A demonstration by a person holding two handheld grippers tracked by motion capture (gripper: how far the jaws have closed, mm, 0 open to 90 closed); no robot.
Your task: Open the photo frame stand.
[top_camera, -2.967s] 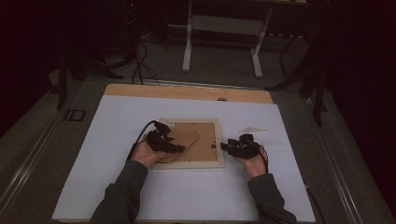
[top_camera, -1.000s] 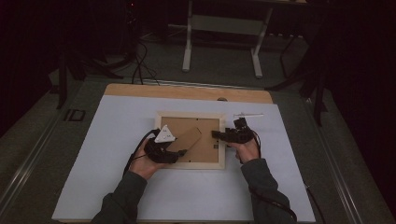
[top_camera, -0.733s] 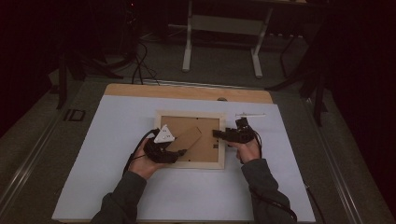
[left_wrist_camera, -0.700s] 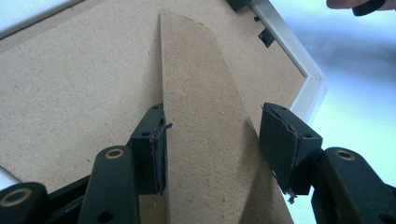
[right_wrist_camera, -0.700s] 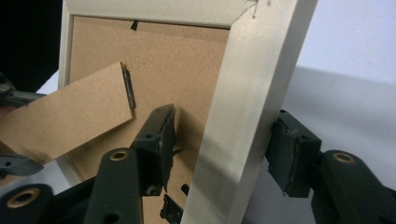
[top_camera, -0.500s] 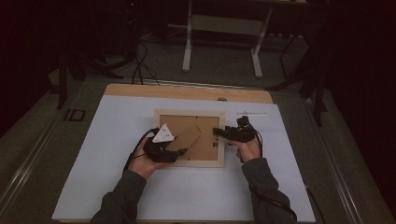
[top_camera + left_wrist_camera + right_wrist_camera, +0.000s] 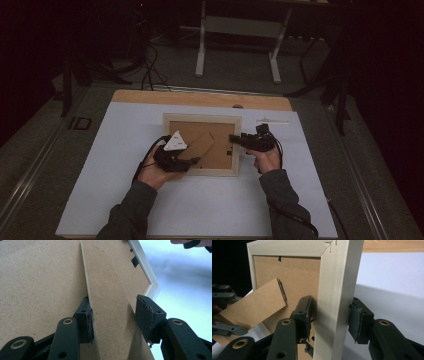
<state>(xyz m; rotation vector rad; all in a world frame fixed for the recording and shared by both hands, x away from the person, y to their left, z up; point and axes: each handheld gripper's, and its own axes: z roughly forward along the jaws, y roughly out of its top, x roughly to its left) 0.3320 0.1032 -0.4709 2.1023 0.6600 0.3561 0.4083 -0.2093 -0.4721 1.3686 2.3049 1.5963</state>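
A pale wooden picture frame [image 7: 202, 120] lies face down on the white table top [image 7: 125, 150], its brown back board up. The hinged stand flap [image 7: 200, 146] is raised off that board. My left gripper [image 7: 192, 161] reaches in from the frame's near left corner. Its jaws have just been closing around the flap [image 7: 112, 302]; one pad [image 7: 88, 322] touches its edge and the other stands just off it. My right gripper [image 7: 234, 138] straddles the frame's right rail [image 7: 337, 290]. Its jaws have just been closing too, with a thin gap still at the inner pad [image 7: 308, 312].
A thin pale strip [image 7: 272, 121] lies on the table just beyond the right hand. The table's far wooden edge [image 7: 200, 98] runs behind the frame. Dark floor, cables and a stand's legs lie past it.
Since three seconds ago the left hand has rolled so its pale plate faces up, and the right gripper has moved up and in onto the frame's right rail. Over the last second both hands have barely shifted.
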